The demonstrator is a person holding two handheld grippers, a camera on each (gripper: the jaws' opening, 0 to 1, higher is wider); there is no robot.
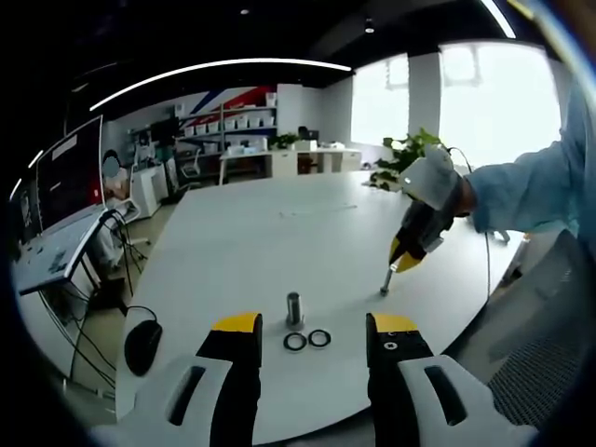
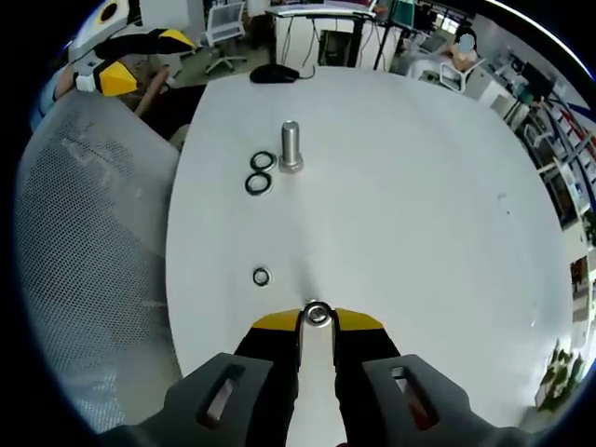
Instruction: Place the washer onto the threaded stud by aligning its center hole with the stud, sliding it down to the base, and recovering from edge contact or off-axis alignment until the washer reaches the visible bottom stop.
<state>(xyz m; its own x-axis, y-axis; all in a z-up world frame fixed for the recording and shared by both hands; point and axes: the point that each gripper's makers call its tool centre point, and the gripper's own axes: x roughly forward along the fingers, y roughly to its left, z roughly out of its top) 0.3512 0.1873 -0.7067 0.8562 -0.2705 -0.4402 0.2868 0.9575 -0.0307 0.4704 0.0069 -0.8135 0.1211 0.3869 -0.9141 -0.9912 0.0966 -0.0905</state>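
A short metal threaded stud [image 1: 294,307] [image 2: 291,144] stands upright on the white table [image 1: 242,242]. Two dark washers [image 1: 295,342] [image 1: 319,338] lie flat just in front of it, also visible as washers [image 2: 263,161] [image 2: 258,183] in the right gripper view. A third loose washer [image 2: 262,277] lies closer to my right gripper [image 2: 318,321]. That gripper is shut on a small metal washer [image 2: 318,314] held at its tips, low over the table and well away from the stud. My left gripper [image 1: 314,323] is open just short of the stud, nothing between its jaws. The right gripper [image 1: 386,287], held by a gloved hand, points down at the table.
A black mouse [image 1: 142,345] [image 2: 275,73] sits at the table's edge. A grey mesh chair [image 2: 84,251] stands beside the table. The left gripper [image 2: 121,56] shows beyond the table edge. Desks, shelves and plants stand further back in the room.
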